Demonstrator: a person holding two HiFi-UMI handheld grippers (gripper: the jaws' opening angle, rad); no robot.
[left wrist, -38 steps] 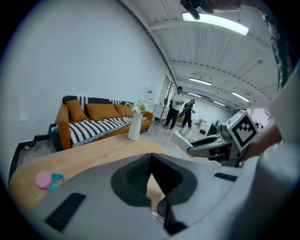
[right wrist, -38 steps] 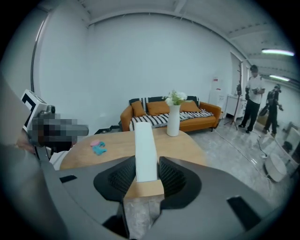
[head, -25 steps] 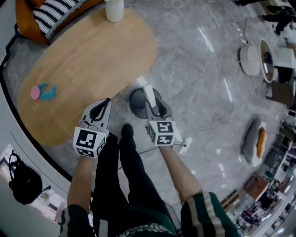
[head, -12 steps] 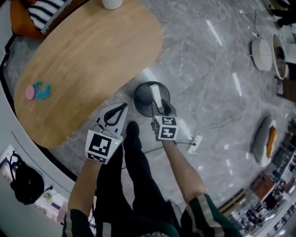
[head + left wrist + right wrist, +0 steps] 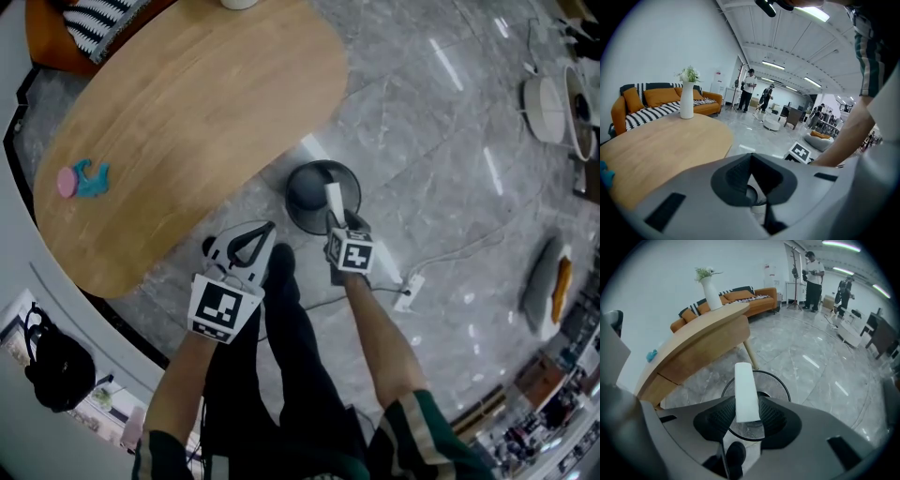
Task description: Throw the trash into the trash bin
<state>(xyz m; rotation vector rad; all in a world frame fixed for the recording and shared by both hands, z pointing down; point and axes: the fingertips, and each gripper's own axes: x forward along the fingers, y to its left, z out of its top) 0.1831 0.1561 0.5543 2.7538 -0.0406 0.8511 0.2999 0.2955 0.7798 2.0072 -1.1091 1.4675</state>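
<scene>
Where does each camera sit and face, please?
Head view: on the person's head, steeply down at table, trash bin; forearms, left gripper, right gripper.
Left gripper view: on that gripper, across the table to a sofa; shut jaws, right forearm.
Right gripper view: on that gripper, down at bin; jaws clamp a white strip.
Shared, head and right gripper views: strip, bin.

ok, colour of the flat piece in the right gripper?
White flat piece, clearest in right gripper view.

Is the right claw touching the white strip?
Touching. The right gripper view shows the right claw with both jaws pressed against the sides of the white strip.
</scene>
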